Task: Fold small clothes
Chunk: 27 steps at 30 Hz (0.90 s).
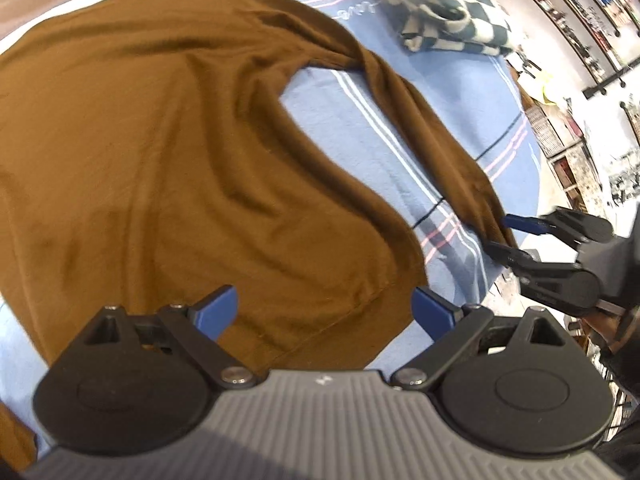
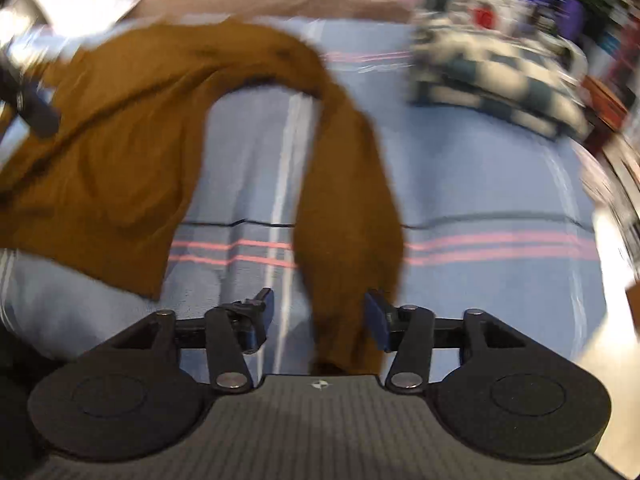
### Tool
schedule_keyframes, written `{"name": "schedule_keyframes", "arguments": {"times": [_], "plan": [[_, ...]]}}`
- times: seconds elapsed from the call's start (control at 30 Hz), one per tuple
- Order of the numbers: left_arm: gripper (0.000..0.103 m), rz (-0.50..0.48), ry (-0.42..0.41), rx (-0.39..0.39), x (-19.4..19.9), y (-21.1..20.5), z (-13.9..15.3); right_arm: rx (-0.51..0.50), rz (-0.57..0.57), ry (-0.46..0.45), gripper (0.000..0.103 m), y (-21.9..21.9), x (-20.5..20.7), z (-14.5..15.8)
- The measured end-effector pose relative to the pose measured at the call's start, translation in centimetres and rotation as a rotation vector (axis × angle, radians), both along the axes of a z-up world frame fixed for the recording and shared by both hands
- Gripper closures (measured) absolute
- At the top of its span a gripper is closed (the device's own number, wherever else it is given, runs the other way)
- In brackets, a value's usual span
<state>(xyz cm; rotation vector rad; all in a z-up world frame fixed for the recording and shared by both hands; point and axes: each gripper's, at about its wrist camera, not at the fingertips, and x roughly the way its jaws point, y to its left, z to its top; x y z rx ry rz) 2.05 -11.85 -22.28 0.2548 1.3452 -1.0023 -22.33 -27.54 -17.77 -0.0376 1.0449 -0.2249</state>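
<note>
Brown knit, the sweater [image 1: 168, 152] lies spread on the blue striped cloth [image 1: 440, 128], one sleeve [image 2: 348, 216] trailing out. The right gripper [image 2: 320, 316] straddles the cuff, jaws spread — close fully on the cuff before carrying it across the body. The left gripper [image 1: 324, 312] hovers spread at the hem — ready to pin it. A checkered garment [image 1: 448, 8] sits well apart.
</note>
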Motion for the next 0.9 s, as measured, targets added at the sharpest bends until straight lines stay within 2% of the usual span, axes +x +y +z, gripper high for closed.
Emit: {"name": "schedule_keyframes", "arguments": {"times": [0.07,0.1,0.13,0.23,0.3,0.33,0.37,0.47,0.53,0.63,0.77,0.9], "plan": [[0.008,0.019,-0.003,0.003,0.2,0.8,0.1,-0.025,0.043,0.074,0.047,-0.4,2.0,-2.2],[0.008,0.029,-0.004,0.006,0.3,1.2,0.1,-0.031,0.052,0.121,0.051,-0.7,2.8,-3.3],[0.008,0.041,-0.005,0.008,0.3,1.6,0.1,-0.032,0.046,0.151,0.052,-0.9,3.4,-4.1],[0.007,0.085,-0.005,0.008,0.5,3.0,0.0,-0.007,-0.005,0.155,0.053,-2.6,4.1,-4.3],[0.007,0.12,0.008,0.01,0.6,3.9,-0.2,0.064,-0.058,0.162,0.059,-4.0,4.2,-4.0],[0.007,0.137,0.014,0.009,0.6,4.3,-0.4,0.121,-0.105,0.162,0.075,-5.0,4.8,-3.8],[0.007,0.152,0.018,0.008,0.7,4.7,-0.5,0.191,-0.165,0.155,0.099,-6.4,4.8,-3.4],[0.007,0.181,0.018,-0.008,0.9,5.6,-0.5,0.452,-0.392,0.04,0.099,-11.2,2.9,-1.1],[0.007,0.2,0.021,-0.014,1.1,5.8,-0.6,0.528,-0.46,-0.017,0.099,-12.9,1.5,0.9],[0.007,0.209,0.022,-0.021,1.3,5.7,-0.8,0.652,-0.468,-0.094,0.099,-13.9,0.4,4.1],[0.007,0.2,0.023,-0.055,1.4,5.2,-0.5,0.981,-0.424,-0.195,0.098,-12.5,1.7,6.6],[0.007,0.237,0.028,-0.073,2.0,6.0,-0.1,1.101,-0.318,-0.182,0.098,-8.9,6.7,6.6]]}}
